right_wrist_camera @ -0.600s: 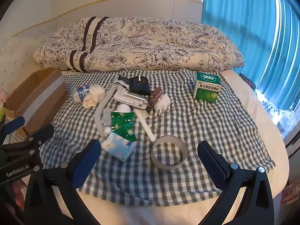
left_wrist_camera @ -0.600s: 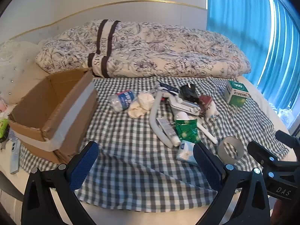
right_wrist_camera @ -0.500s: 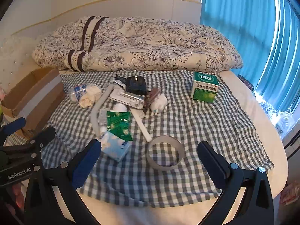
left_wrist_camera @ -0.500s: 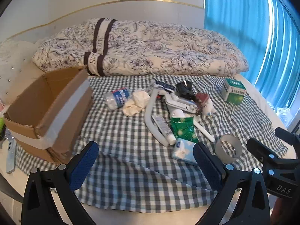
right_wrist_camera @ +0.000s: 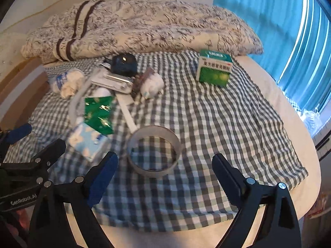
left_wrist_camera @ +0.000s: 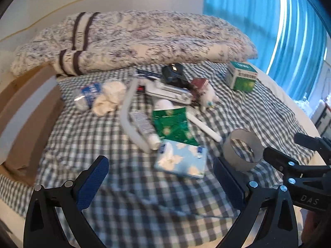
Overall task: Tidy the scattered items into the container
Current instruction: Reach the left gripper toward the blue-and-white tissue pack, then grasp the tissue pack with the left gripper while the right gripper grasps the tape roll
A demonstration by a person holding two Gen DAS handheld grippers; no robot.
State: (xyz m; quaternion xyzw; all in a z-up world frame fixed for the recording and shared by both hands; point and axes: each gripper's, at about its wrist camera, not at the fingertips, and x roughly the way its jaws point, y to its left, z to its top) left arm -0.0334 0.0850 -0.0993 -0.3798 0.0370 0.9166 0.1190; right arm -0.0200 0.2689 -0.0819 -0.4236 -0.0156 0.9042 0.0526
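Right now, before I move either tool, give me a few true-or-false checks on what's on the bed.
1. Both tools are open and empty. True: the left tool and the right tool hold nothing.
2. The tape ring is already in the cardboard box. False: it lies on the checked cloth.
3. The green medicine box stands apart from the main pile. True.
4. The tissue pack lies on top of the green packet. False: the packet's edge overlaps the pack.
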